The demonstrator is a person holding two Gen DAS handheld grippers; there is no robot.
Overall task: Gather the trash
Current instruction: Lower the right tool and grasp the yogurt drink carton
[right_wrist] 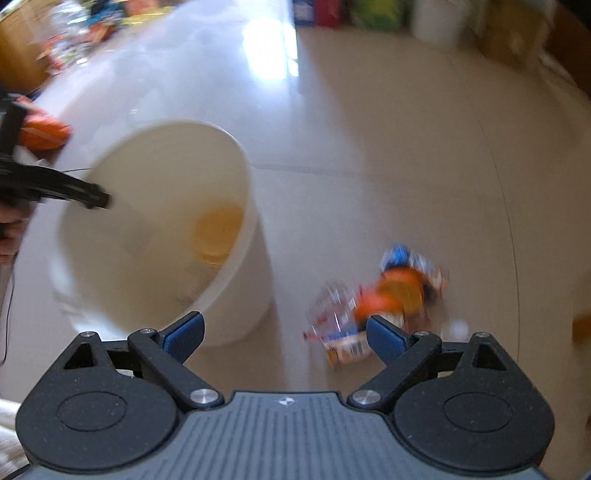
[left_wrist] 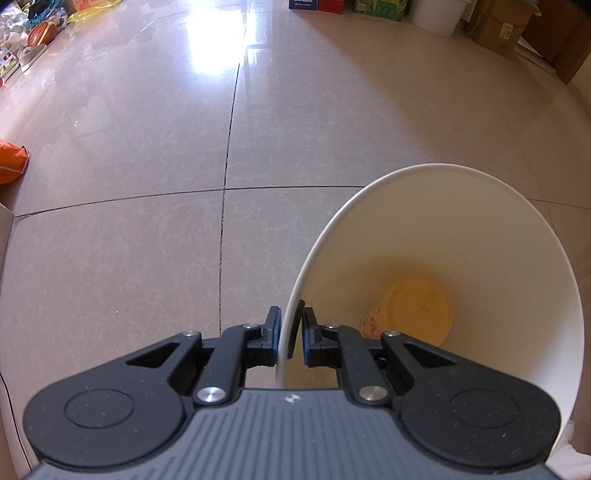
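Note:
A white bucket [left_wrist: 480, 236] stands on the tiled floor, with a yellow piece of trash [left_wrist: 417, 310] at its bottom. My left gripper [left_wrist: 291, 334] is shut on the bucket's near rim, one pad outside the wall and one inside. The right wrist view is blurred; there the bucket [right_wrist: 236, 306] is at the left and the left gripper's arm [right_wrist: 74, 192] reaches over its rim. My right gripper [right_wrist: 284, 330] stands wide open above the floor, nothing between its fingers. Crumpled wrappers [right_wrist: 391, 299], orange, blue and clear, lie on the floor beyond its right finger.
An orange bag [left_wrist: 11, 160] lies at the left edge. Cardboard boxes [left_wrist: 502, 26], another white bucket [left_wrist: 436, 14] and coloured packages [left_wrist: 380, 9] line the far wall. Toys and a ball [left_wrist: 42, 31] are piled at the far left. A small white object [right_wrist: 458, 328] lies near the wrappers.

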